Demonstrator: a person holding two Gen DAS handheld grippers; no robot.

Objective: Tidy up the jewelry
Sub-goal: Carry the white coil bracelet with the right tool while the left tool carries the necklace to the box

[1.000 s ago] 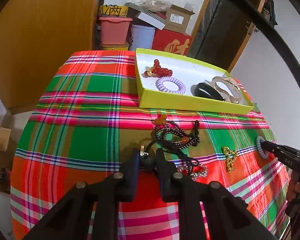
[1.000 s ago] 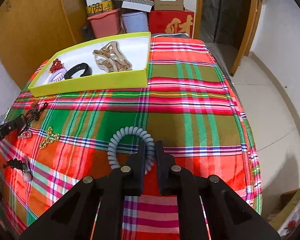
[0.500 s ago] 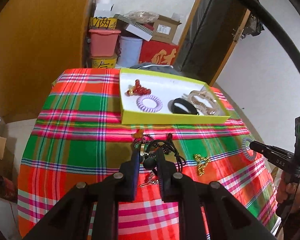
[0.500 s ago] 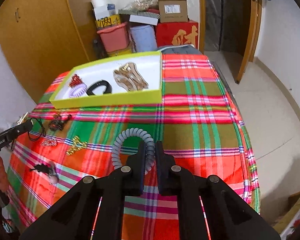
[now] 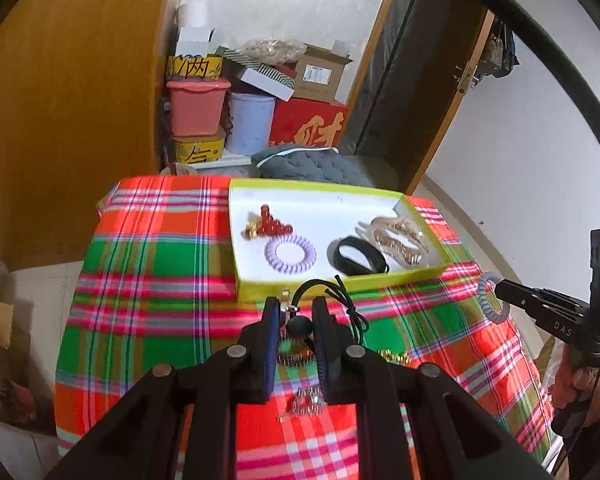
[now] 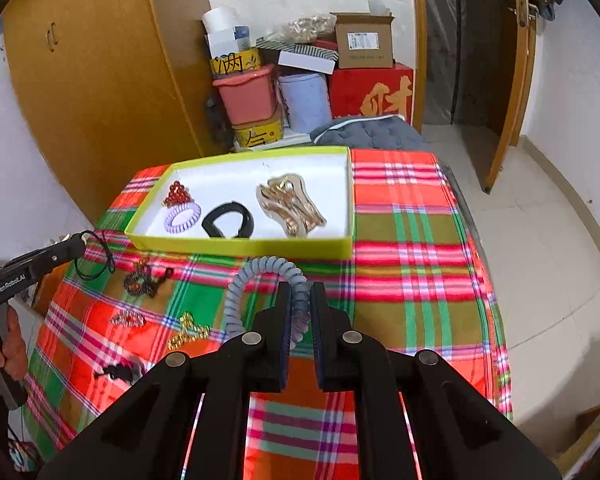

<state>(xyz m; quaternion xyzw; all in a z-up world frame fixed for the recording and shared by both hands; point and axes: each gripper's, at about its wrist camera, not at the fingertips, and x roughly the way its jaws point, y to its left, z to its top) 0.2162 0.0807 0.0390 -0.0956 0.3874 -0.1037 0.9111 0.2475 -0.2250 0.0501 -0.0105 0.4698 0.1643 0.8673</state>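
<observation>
The tabletop, draped in plaid, is carrying a lime-edged tray just ahead of both claws, already collecting a lilac coil tie, a black band and gold clips. The right claw is clamping a grey-blue spiral hair tie, lifted clear, probably for dropping into that tray. The left claw is pinching a dark bead on a black cord necklace, its cord dangling ahead of the claw.

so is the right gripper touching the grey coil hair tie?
Touching. The right wrist view shows the right gripper shut on the grey coil hair tie, lifted off the cloth.
</observation>
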